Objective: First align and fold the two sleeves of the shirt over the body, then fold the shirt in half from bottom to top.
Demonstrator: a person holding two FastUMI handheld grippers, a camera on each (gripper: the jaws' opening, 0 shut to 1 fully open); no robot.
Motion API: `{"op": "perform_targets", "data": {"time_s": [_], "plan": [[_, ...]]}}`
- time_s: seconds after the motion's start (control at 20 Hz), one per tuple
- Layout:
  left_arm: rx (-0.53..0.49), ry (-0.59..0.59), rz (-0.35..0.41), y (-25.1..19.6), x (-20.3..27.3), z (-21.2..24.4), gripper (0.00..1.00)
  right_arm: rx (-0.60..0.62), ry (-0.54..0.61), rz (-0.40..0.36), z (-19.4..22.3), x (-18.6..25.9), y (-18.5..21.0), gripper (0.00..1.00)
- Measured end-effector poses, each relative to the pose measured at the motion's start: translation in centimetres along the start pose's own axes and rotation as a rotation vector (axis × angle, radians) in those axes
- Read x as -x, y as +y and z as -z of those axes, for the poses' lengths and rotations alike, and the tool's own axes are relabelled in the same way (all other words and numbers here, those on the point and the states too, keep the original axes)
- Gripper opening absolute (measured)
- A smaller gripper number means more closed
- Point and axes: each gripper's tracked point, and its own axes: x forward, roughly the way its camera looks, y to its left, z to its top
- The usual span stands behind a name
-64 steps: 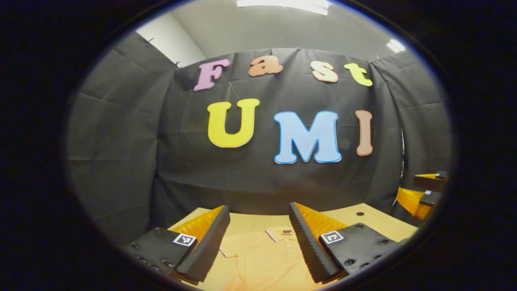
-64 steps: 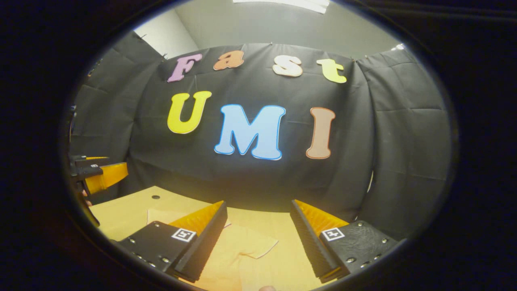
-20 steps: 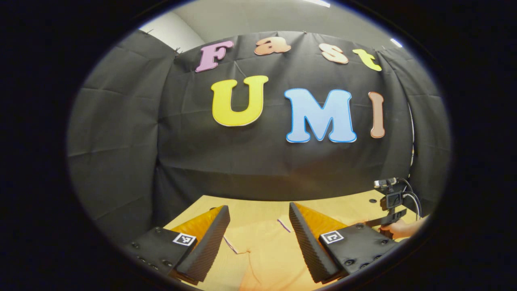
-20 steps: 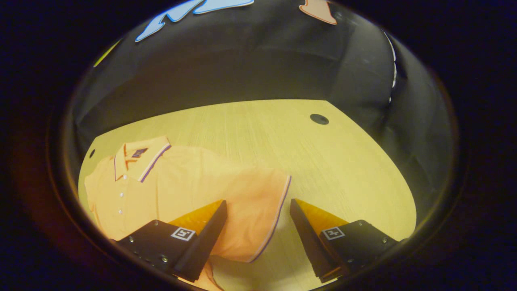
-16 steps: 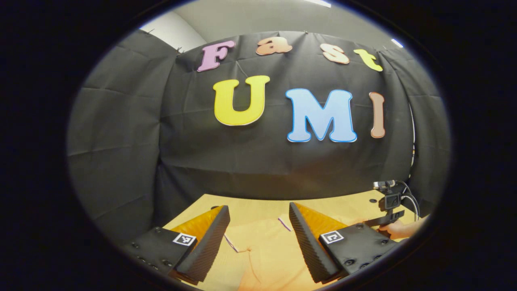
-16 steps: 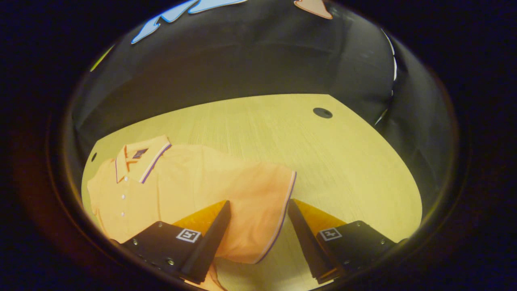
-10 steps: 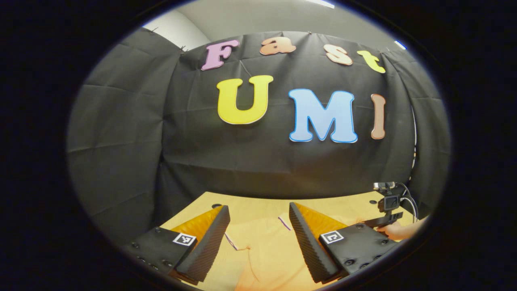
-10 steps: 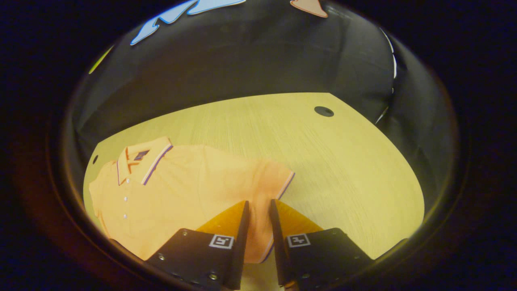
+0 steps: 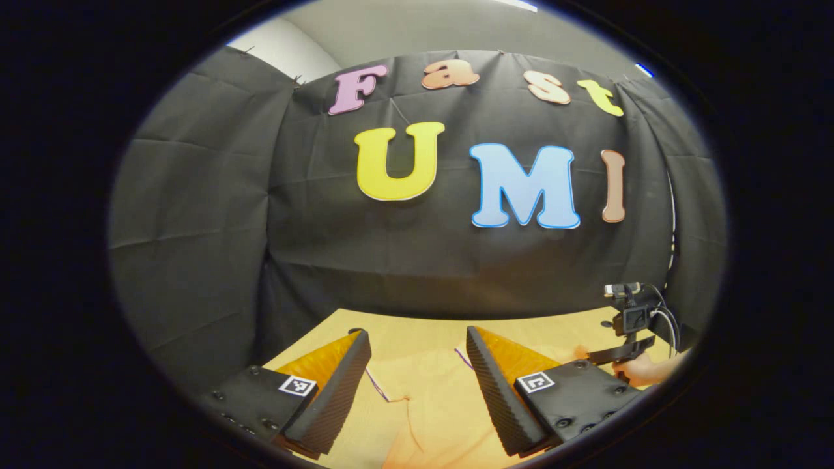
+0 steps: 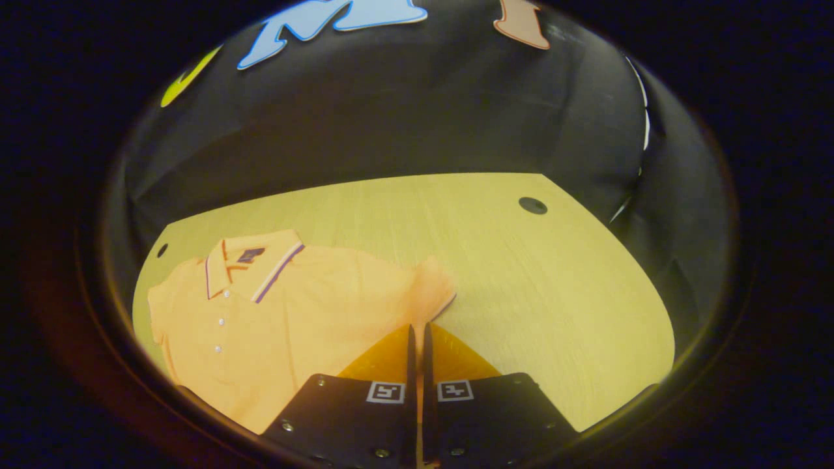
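An orange polo shirt [image 10: 293,306] lies flat on the wooden table [image 10: 521,293], collar [image 10: 251,260] towards the far left. My right gripper [image 10: 418,329] is shut on the shirt's right sleeve [image 10: 431,290], whose cuff bunches up just ahead of the fingertips. In the left gripper view, my left gripper [image 9: 417,335] hovers open above the shirt [image 9: 430,404]. The left sleeve's trimmed cuff [image 9: 381,391] lies between its fingers, untouched. The right gripper's body [image 9: 629,322] and the hand [image 9: 645,371] holding it show at the far right of that view.
The tabletop has a round hole [image 10: 533,205] at its far right and another [image 10: 161,250] at its far left. Black cloth walls close in behind the table. Bare wood stretches to the right of the shirt.
My right gripper dropped towards the table, then closed its fingers on the right sleeve's cuff, which is now gathered and pulled inward. The left gripper stayed open and barely shifted.
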Motion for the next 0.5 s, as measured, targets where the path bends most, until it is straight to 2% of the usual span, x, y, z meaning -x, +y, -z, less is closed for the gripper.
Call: {"op": "perform_targets", "data": {"time_s": [0.3, 0.5], "plan": [[0.014, 0.002, 0.031, -0.5, -0.3, 0.1, 0.96, 0.074, -0.051, -0.079, -1.7, 2.4, 3.9, 0.04], [0.037, 0.004, 0.065, -1.0, -0.8, 0.3, 0.96, 0.121, -0.032, -0.093, -1.1, 2.7, 6.1, 0.04]]}}
